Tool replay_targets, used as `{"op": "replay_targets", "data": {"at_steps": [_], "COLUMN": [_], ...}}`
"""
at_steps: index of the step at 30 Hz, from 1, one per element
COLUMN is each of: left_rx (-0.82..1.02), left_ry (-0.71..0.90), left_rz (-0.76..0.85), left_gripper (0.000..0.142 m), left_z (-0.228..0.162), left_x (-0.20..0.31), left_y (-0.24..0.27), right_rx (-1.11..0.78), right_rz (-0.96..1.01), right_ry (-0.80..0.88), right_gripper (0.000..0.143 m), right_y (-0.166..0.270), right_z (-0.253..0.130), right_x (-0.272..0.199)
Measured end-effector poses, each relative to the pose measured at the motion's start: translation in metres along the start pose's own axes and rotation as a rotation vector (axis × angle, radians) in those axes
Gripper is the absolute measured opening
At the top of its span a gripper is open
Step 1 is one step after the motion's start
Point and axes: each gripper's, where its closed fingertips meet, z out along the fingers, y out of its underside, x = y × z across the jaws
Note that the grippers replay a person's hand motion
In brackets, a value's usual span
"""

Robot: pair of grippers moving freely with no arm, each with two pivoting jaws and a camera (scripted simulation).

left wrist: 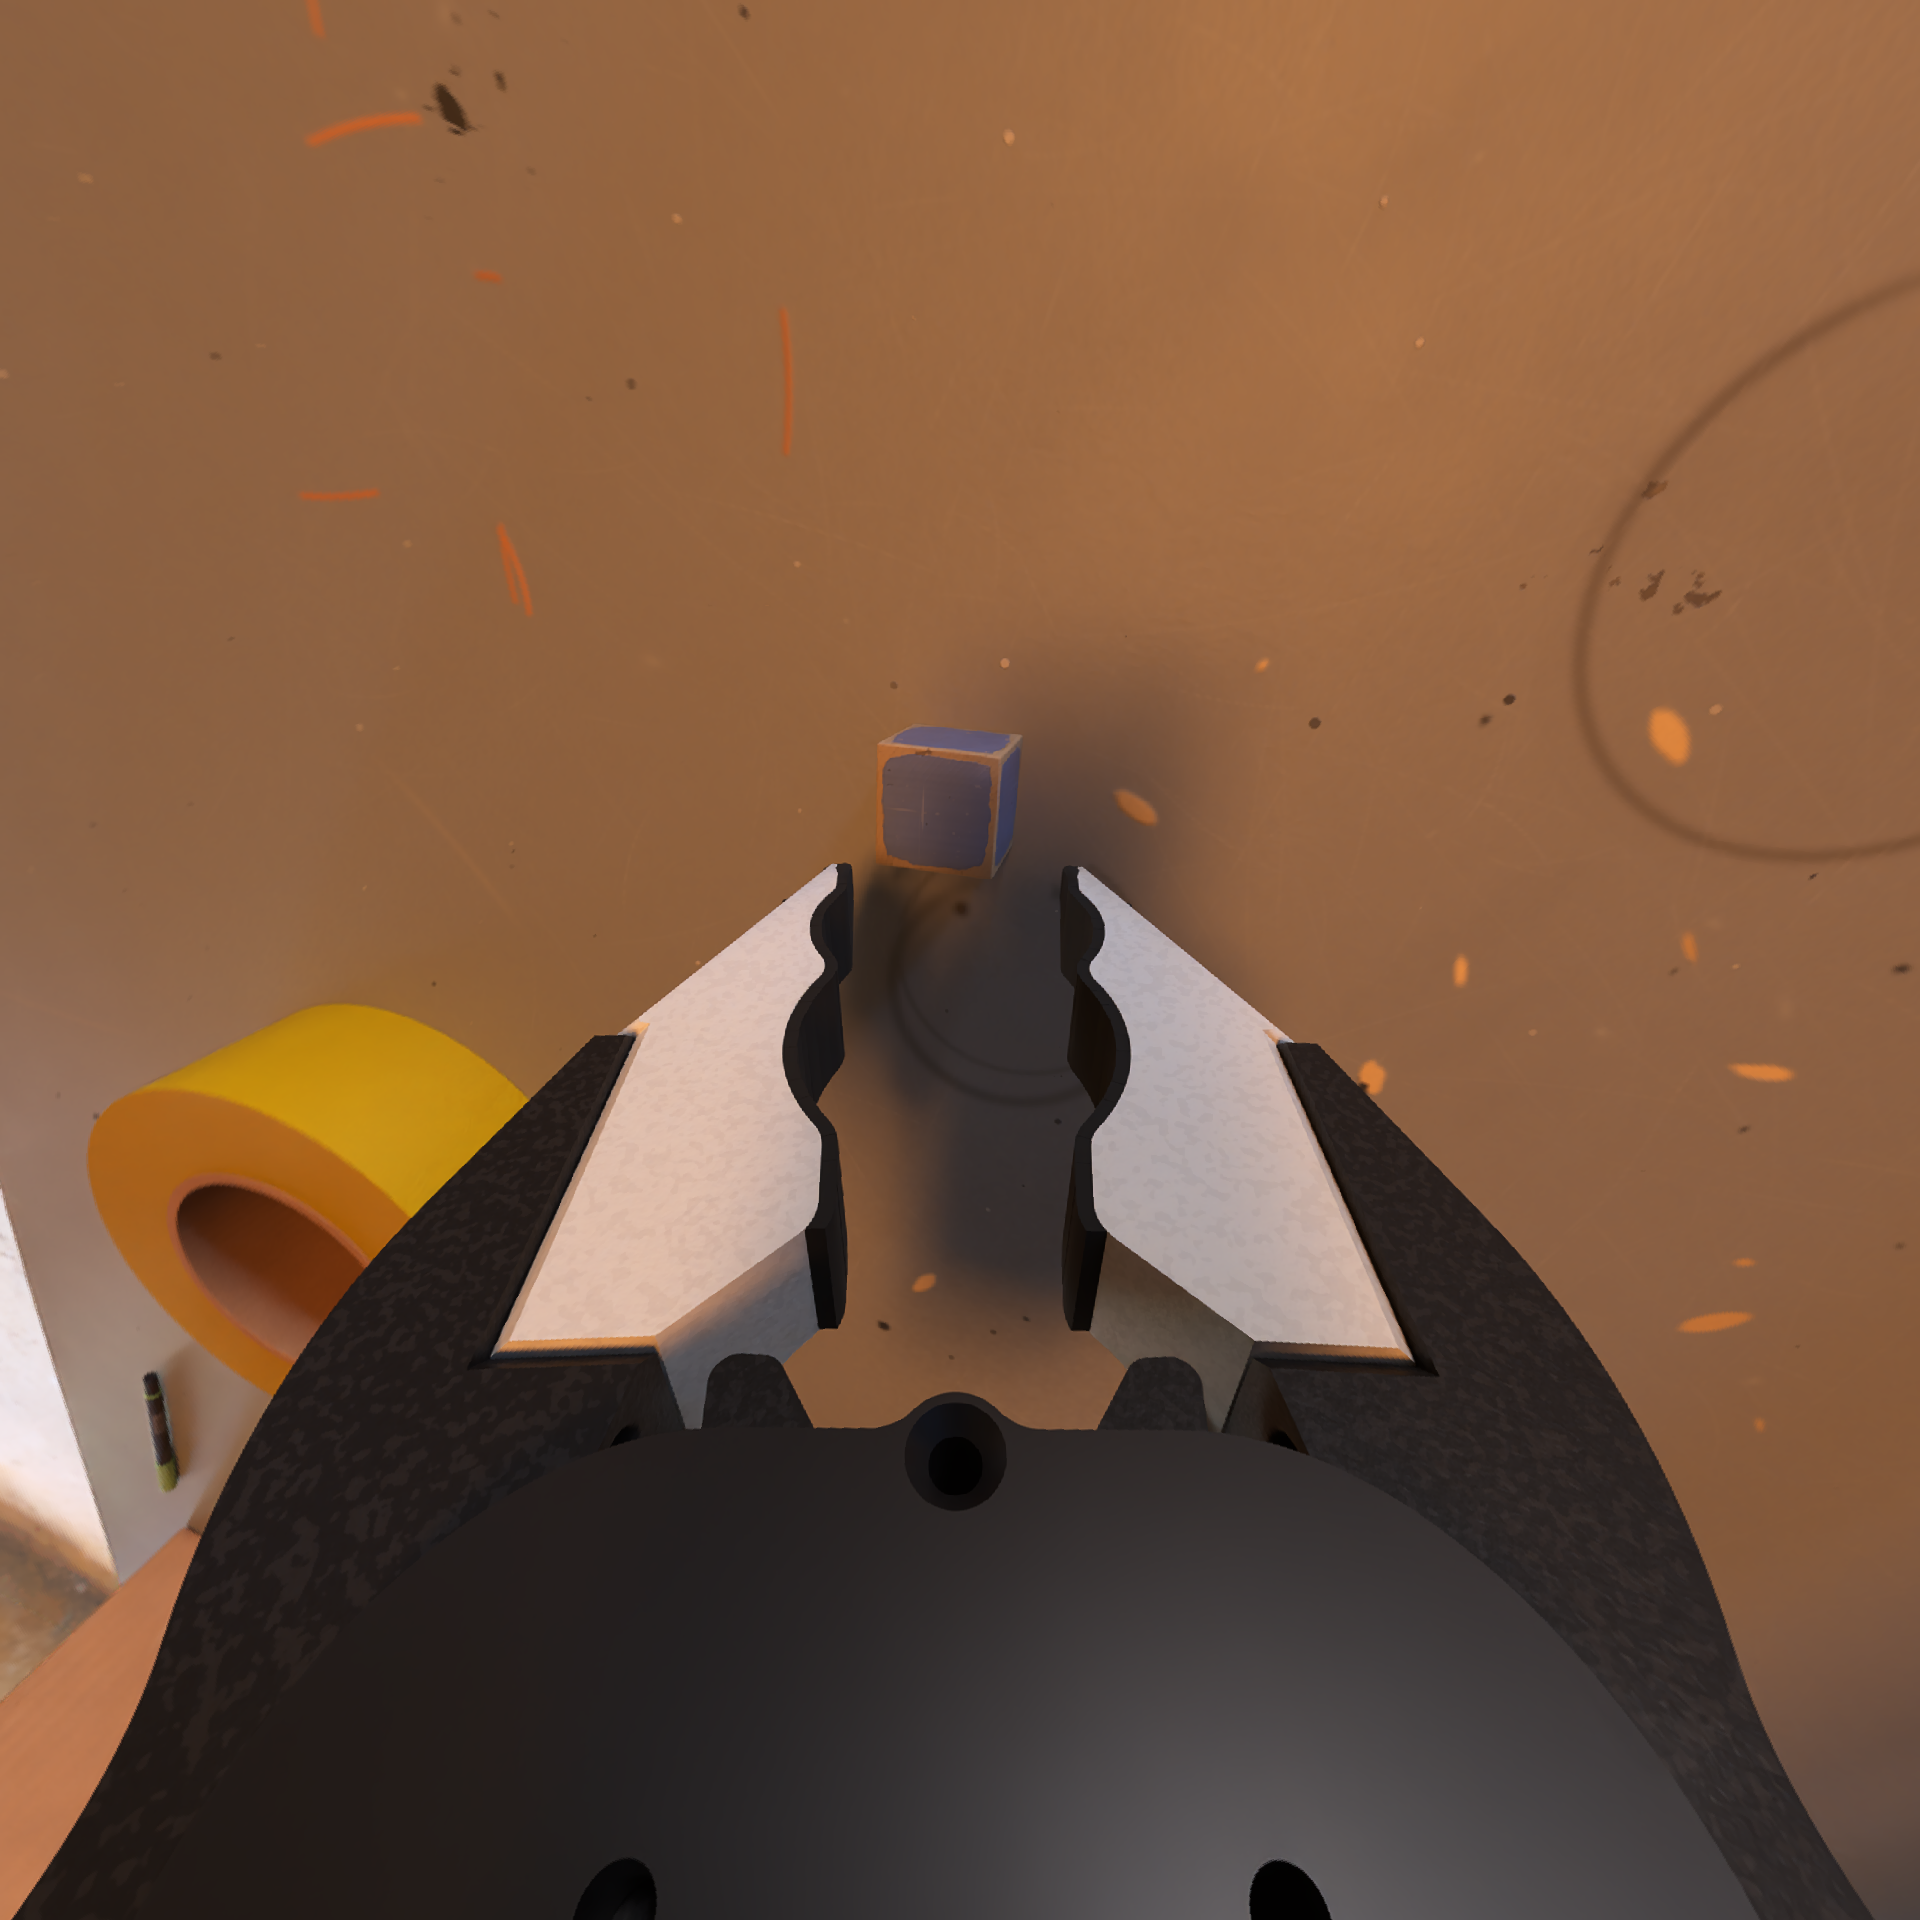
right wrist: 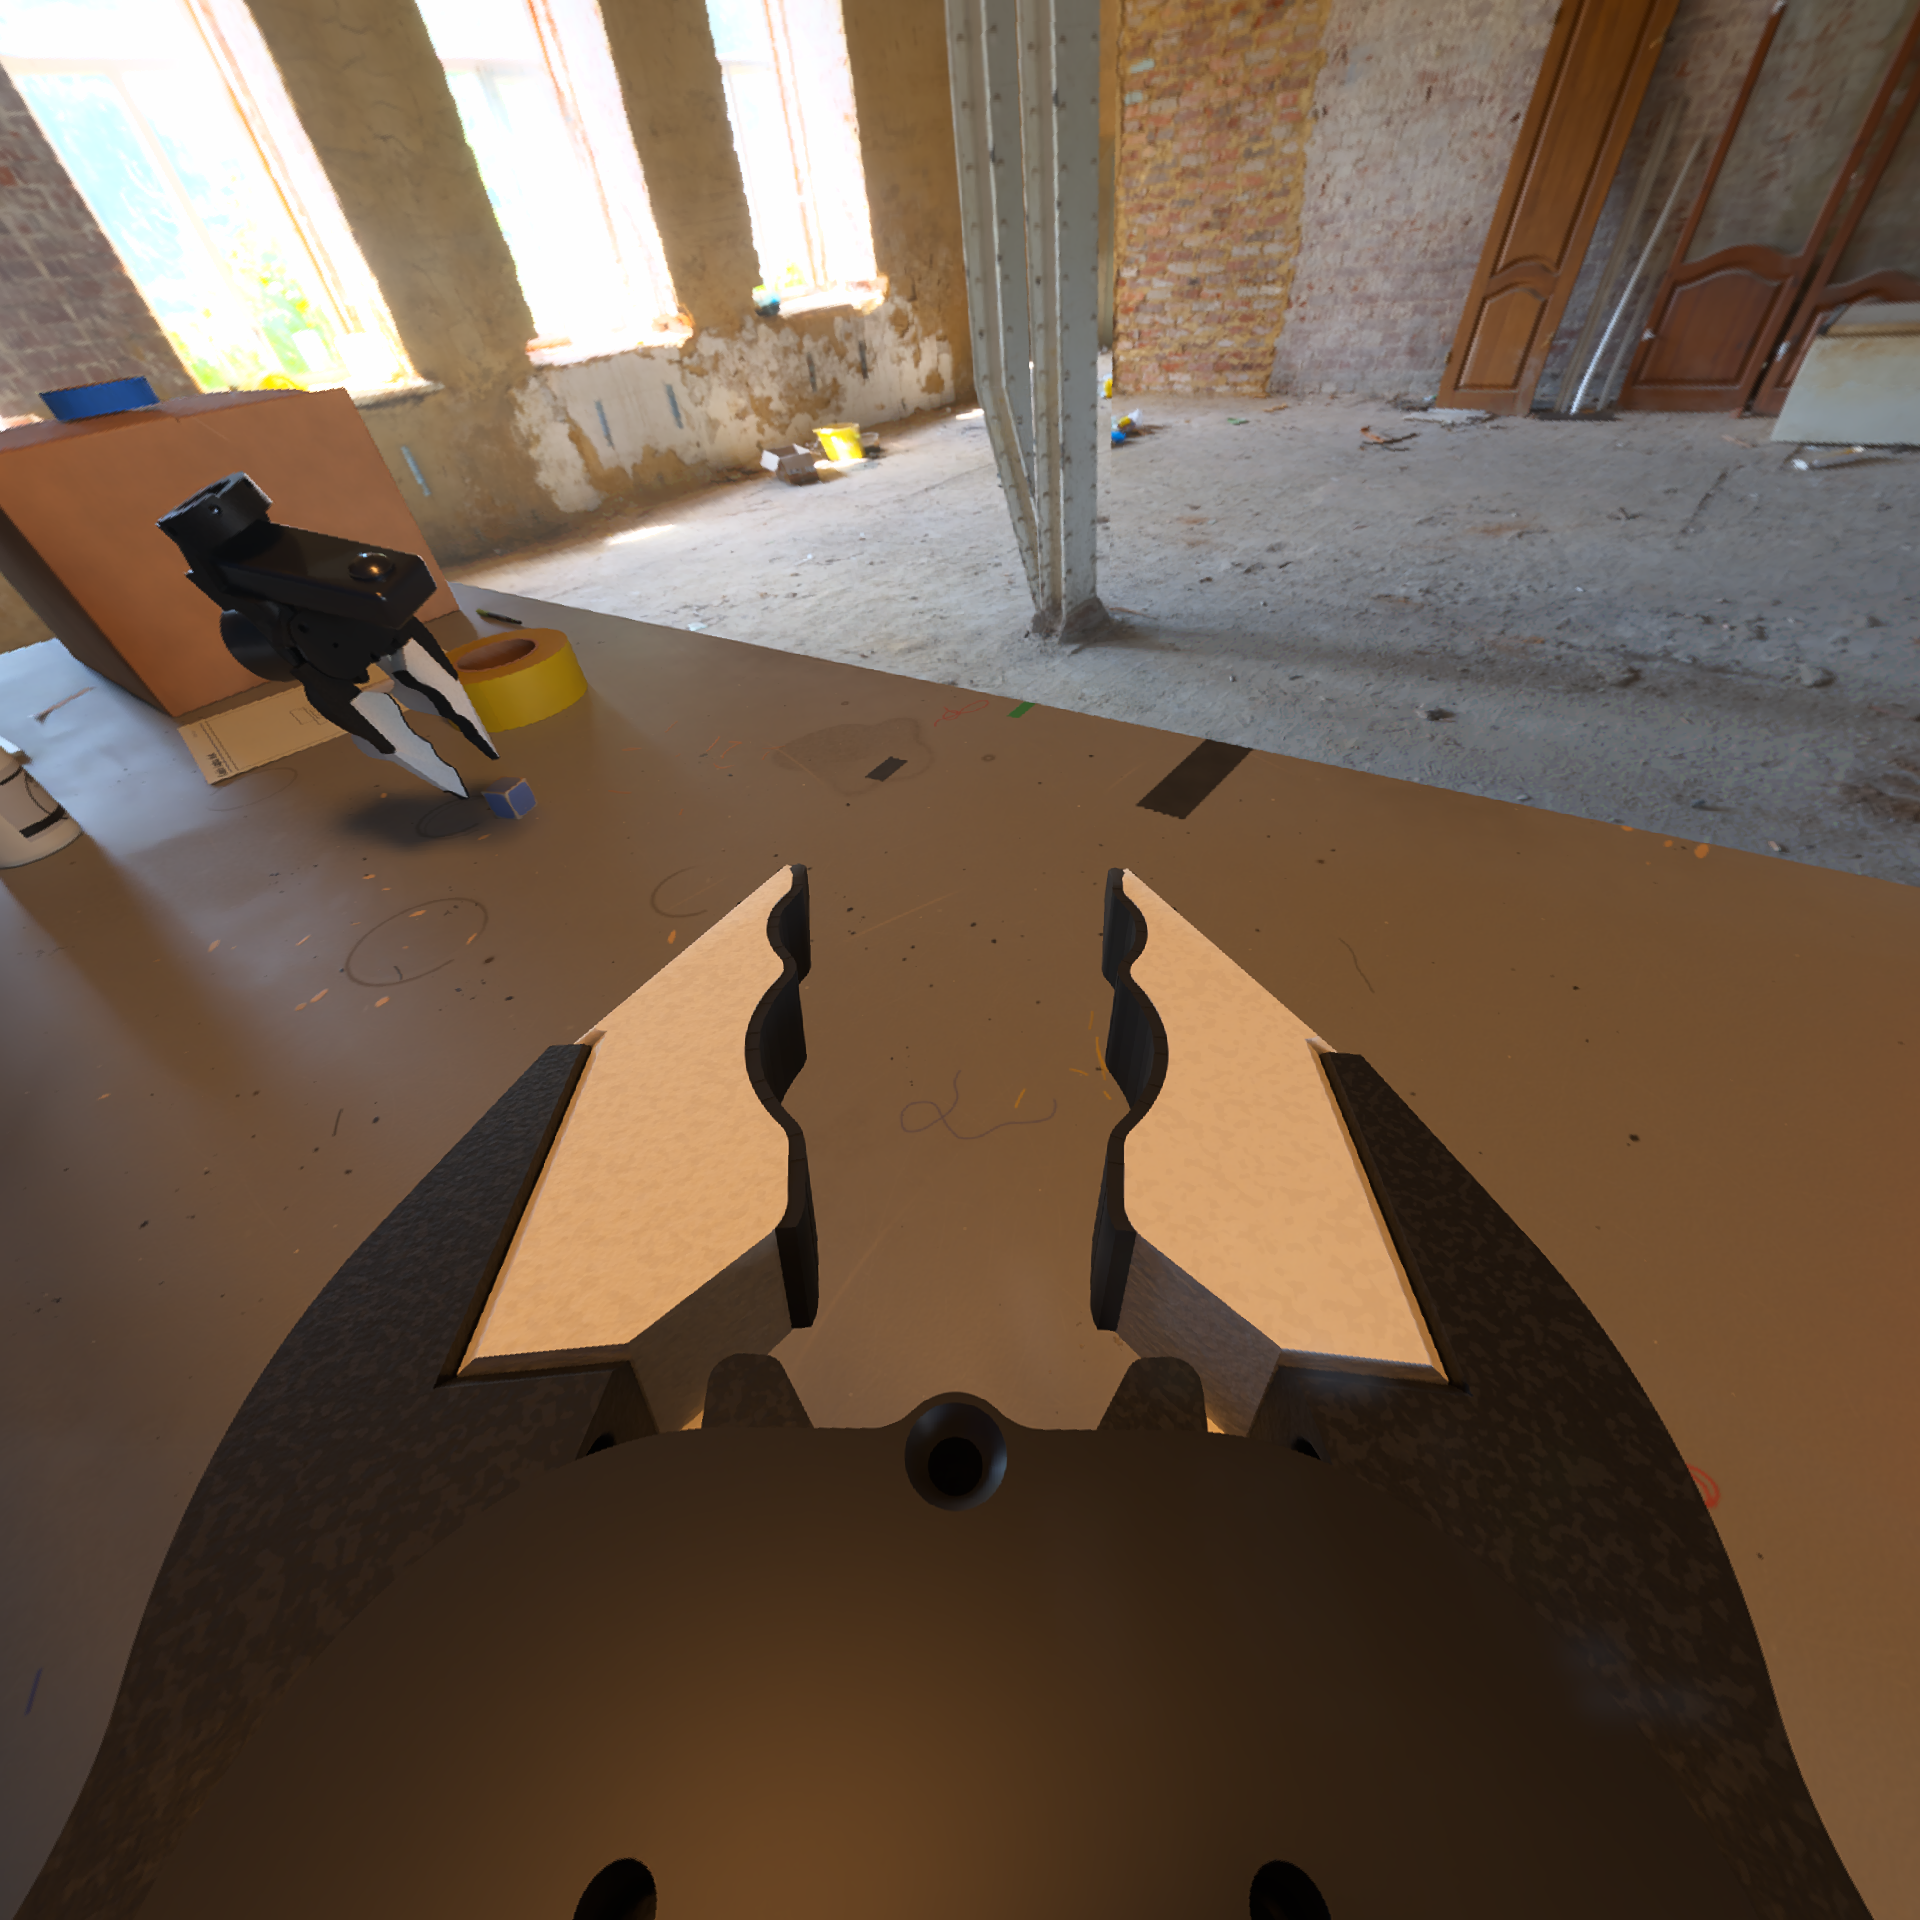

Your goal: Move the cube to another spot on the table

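Observation:
A small blue cube (left wrist: 948, 800) with tan edges rests on the brown table. My left gripper (left wrist: 956, 873) is open, and its fingertips sit just short of the cube, one to each side of its near face. In the right wrist view the cube (right wrist: 510, 798) lies at the far left, with the left gripper (right wrist: 473, 771) tilted down over it, tips beside it. My right gripper (right wrist: 954, 878) is open and empty, hovering over bare table far from the cube.
A yellow tape roll (left wrist: 281, 1174) lies left of my left gripper, also seen in the right wrist view (right wrist: 525, 673). A tilted cardboard box (right wrist: 156, 520), a paper sheet (right wrist: 260, 732) and a white container (right wrist: 26, 810) stand at the far left. The table edge (right wrist: 1247, 743) runs beyond.

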Motion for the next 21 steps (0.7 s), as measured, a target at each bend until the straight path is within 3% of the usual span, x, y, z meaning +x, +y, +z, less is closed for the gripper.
{"op": "replay_targets", "data": {"at_steps": [9,14,18,21], "left_rx": [-0.069,-0.078,-0.061,0.037], "left_ry": [0.032,0.047,-0.069,-0.19], "left_rz": [0.055,0.033,0.025,0.002], "left_gripper": [0.039,0.027,0.027,0.027], "left_z": [0.024,0.021,-0.01,-0.066], "left_x": [-0.002,-0.004,-0.023,-0.039], "left_y": [0.001,0.002,0.002,-0.017], "right_rx": [-0.011,-0.03,-0.031,-0.032], "right_rz": [0.018,0.014,0.019,0.019], "right_ry": [0.032,0.028,0.027,0.032], "right_gripper": [0.056,0.056,0.056,0.056], "right_y": [0.005,0.009,0.01,0.01], "right_z": [-0.006,-0.003,-0.002,-0.002], "right_x": [0.01,0.01,0.011,0.012]}}
